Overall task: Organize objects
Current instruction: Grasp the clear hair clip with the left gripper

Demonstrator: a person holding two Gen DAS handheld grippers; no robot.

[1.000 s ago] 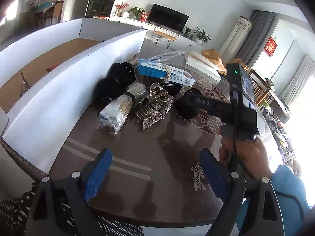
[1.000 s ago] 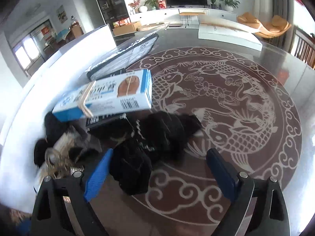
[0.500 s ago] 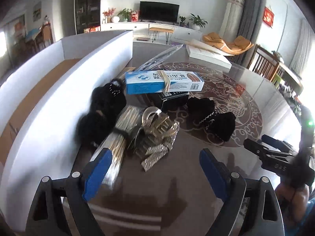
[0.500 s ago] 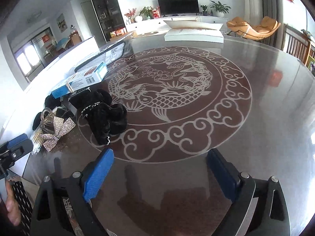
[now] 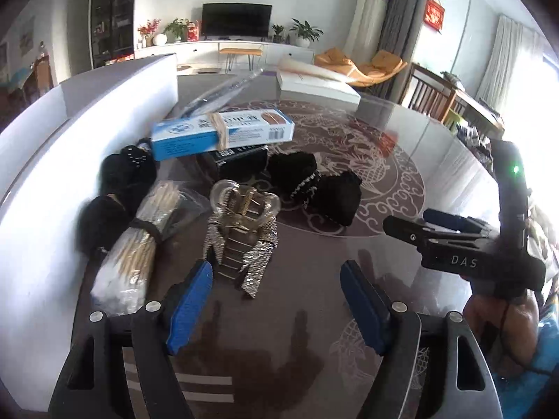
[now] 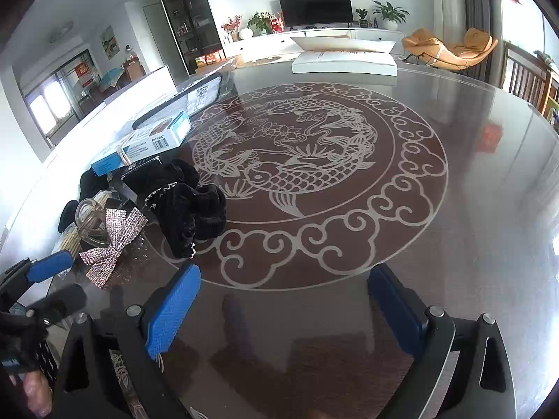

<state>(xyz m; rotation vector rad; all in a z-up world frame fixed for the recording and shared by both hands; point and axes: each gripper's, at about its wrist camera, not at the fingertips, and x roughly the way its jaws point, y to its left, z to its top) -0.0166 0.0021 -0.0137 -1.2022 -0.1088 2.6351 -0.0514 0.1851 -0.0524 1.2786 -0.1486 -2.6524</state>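
A pile lies on the dark table beside the white box wall (image 5: 42, 160): a blue-and-white carton (image 5: 223, 132), a clear hair claw (image 5: 244, 206) on a rhinestone bow (image 5: 241, 255), a bag of cotton swabs (image 5: 129, 258), and black scrunchies (image 5: 325, 188). My left gripper (image 5: 276, 300) is open and empty, just short of the bow. My right gripper (image 6: 283, 310) is open and empty over bare table, right of the pile; the bow (image 6: 115, 237), scrunchies (image 6: 192, 202) and carton (image 6: 146, 143) show at its left.
A flat white box (image 6: 344, 61) lies at the table's far side. A long clear-wrapped pack (image 5: 223, 90) leans by the box wall. The table (image 6: 454, 209) has a carp pattern. Chairs stand beyond its right edge.
My left gripper has swung to face the pile and moved closer to the bow. My right gripper has pulled back from the scrunchies to the table's right side. Both stay open.
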